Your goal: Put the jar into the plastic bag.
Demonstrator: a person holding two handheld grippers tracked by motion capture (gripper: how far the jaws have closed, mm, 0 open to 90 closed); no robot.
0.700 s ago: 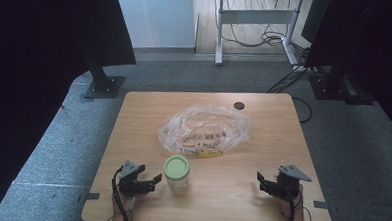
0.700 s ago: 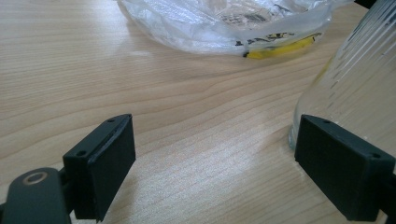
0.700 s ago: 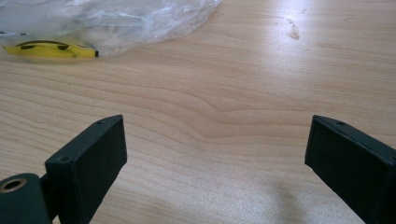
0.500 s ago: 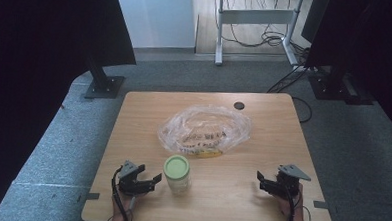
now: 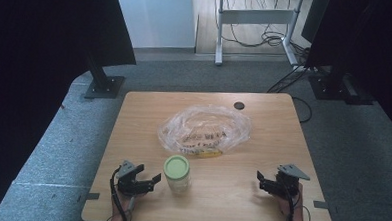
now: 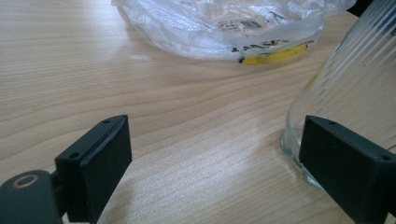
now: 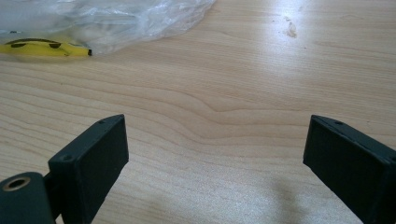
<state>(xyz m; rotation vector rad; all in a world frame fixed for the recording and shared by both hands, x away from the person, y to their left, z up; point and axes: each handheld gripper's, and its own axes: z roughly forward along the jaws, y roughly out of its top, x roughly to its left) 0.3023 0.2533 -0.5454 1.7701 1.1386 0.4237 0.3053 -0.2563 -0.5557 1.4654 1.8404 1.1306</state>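
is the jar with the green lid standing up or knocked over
Upright. In the high view the jar stands on the table with its green lid facing up; the left gripper view shows its glass base flat on the wood.

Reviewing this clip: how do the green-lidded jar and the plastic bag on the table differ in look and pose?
The jar stands upright, rigid ribbed clear glass with a pale green lid; the plastic bag lies flat and crumpled, printed, with something yellow at its edge. The jar sits beside the open left gripper; the bag lies mid-table, farther from both grippers. Both are transparent and ungripped.
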